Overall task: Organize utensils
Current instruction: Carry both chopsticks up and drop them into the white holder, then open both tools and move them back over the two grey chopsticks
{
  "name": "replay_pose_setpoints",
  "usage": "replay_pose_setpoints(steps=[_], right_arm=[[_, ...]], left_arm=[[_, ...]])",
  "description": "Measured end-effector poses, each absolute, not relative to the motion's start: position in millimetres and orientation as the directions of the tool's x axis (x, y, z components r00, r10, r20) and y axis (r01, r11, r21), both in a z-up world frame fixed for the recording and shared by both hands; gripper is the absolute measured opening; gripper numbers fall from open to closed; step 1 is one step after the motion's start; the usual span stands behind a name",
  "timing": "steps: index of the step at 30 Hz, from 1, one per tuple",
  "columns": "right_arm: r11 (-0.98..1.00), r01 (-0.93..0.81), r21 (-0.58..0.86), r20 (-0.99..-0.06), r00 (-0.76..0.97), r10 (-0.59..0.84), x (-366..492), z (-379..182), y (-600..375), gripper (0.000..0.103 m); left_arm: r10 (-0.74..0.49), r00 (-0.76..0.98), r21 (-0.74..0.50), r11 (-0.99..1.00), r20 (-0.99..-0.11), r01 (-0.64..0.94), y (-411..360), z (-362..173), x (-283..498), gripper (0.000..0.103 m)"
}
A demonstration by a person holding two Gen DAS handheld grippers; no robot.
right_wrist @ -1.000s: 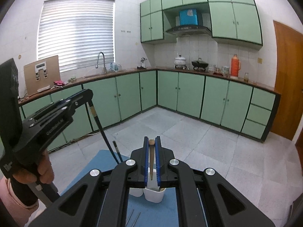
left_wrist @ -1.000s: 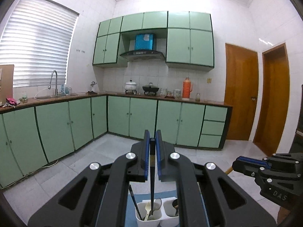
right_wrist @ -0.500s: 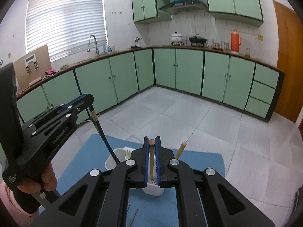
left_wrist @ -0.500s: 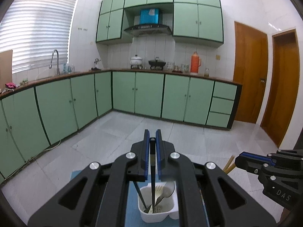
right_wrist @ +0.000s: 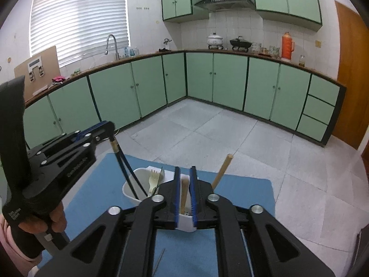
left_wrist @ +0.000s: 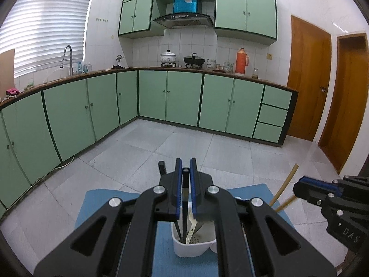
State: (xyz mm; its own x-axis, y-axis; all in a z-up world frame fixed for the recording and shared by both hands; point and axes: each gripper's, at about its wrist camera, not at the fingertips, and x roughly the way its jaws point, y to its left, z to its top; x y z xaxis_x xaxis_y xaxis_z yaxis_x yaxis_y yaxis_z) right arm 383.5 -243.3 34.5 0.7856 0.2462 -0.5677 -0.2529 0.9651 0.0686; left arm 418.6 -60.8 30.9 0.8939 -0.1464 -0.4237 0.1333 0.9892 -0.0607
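L gripper (left_wrist: 185, 175) was clamped narrow on a black chopstick (left_wrist: 185, 210), which ran straight down between the blue pads into the white caddy (left_wrist: 193, 248); a 2nd black chopstick (left_wrist: 177, 227) leaned beside it in the same compartment, w/ a pale plastic fork (left_wrist: 192, 225) tilted to its right. Caddy sat on a blue mat (left_wrist: 96, 203) on the grey tiled floor (left_wrist: 161, 143). From the R wrist cam, R gripper (right_wrist: 185, 184) was closed on a wooden chopstick (right_wrist: 183, 195), its lower end down in the nearer compartment of the caddy (right_wrist: 185, 222); another wooden chopstick (right_wrist: 222, 172) stuck out tilted to the right, just beside the right finger. L gripper (right_wrist: 108, 127) showed at left over the far compartment, both black chopsticks (right_wrist: 122, 161) angling down into it next to the fork (right_wrist: 153, 180); the hand (right_wrist: 49, 219) gripped its handle. A thin metal utensil (right_wrist: 160, 257) lay on the mat (right_wrist: 242, 191) near the bottom edge, too hidden to tell what kind. Green cabinets (left_wrist: 182, 97) lined the walls behind
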Motion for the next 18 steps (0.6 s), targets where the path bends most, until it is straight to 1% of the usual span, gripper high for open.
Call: replay_pose_setpoints(steps=[1, 3, 4, 5, 6, 7, 8, 10, 12, 13, 15, 18], right_arm=[[0.966, -0.251, 0.070, -0.560, 0.791, 0.246, 381.7, 36.2, -243.8, 0.018], [0.968, -0.237, 0.084, -0.535, 0.809, 0.244, 375.7, 42.2, -250.9, 0.027], [0.969, -0.232, 0.085, -0.529, 0.814, 0.241, 373.9, 43.5, -252.4, 0.030], [0.972, -0.221, 0.083, -0.518, 0.823, 0.231, 370.4, 46.0, -255.7, 0.038], [0.974, -0.211, 0.080, -0.509, 0.831, 0.222, 367.4, 47.6, -259.0, 0.045], [0.977, -0.197, 0.076, -0.496, 0.843, 0.208, 362.3, 49.9, -262.6, 0.049], [0.979, -0.189, 0.075, -0.489, 0.849, 0.201, 359.9, 51.6, -264.3, 0.055], [0.982, -0.174, 0.073, -0.471, 0.862, 0.188, 352.0, 54.2, -269.5, 0.062], [0.985, -0.157, 0.070, -0.452, 0.875, 0.171, 340.1, 55.7, -273.8, 0.069], [0.986, -0.155, 0.070, -0.445, 0.879, 0.169, 334.1, 56.0, -275.7, 0.070], [0.986, -0.154, 0.070, -0.434, 0.885, 0.169, 322.8, 55.0, -276.8, 0.078], [0.986, -0.153, 0.069, -0.421, 0.891, 0.168, 302.4, 50.5, -276.8, 0.082]], left_arm=[[-0.151, 0.895, -0.065, 0.988, -0.419, 0.136, -58.9, 32.4, 415.9, 0.011], [-0.152, 0.901, -0.070, 0.988, -0.406, 0.135, -56.2, 36.2, 410.3, 0.028], [-0.154, 0.907, -0.075, 0.988, -0.393, 0.136, -53.0, 39.5, 405.3, 0.030], [-0.155, 0.909, -0.075, 0.988, -0.386, 0.136, -53.0, 41.7, 402.2, 0.033], [-0.157, 0.914, -0.078, 0.987, -0.375, 0.137, -50.1, 45.1, 397.2, 0.039], [-0.158, 0.917, -0.081, 0.987, -0.366, 0.138, -49.6, 47.3, 393.8, 0.043], [-0.159, 0.921, -0.084, 0.987, -0.354, 0.138, -46.9, 49.8, 388.9, 0.048], [-0.164, 0.927, -0.092, 0.986, -0.338, 0.141, -44.1, 53.1, 379.2, 0.051], [-0.169, 0.931, -0.100, 0.984, -0.324, 0.144, -39.8, 55.2, 366.2, 0.060], [-0.171, 0.933, -0.104, 0.984, -0.316, 0.145, -38.0, 55.3, 359.1, 0.061], [-0.170, 0.937, -0.100, 0.984, -0.305, 0.145, -34.9, 54.2, 345.2, 0.066], [-0.169, 0.939, -0.099, 0.984, -0.301, 0.146, -32.2, 49.6, 325.1, 0.073]])
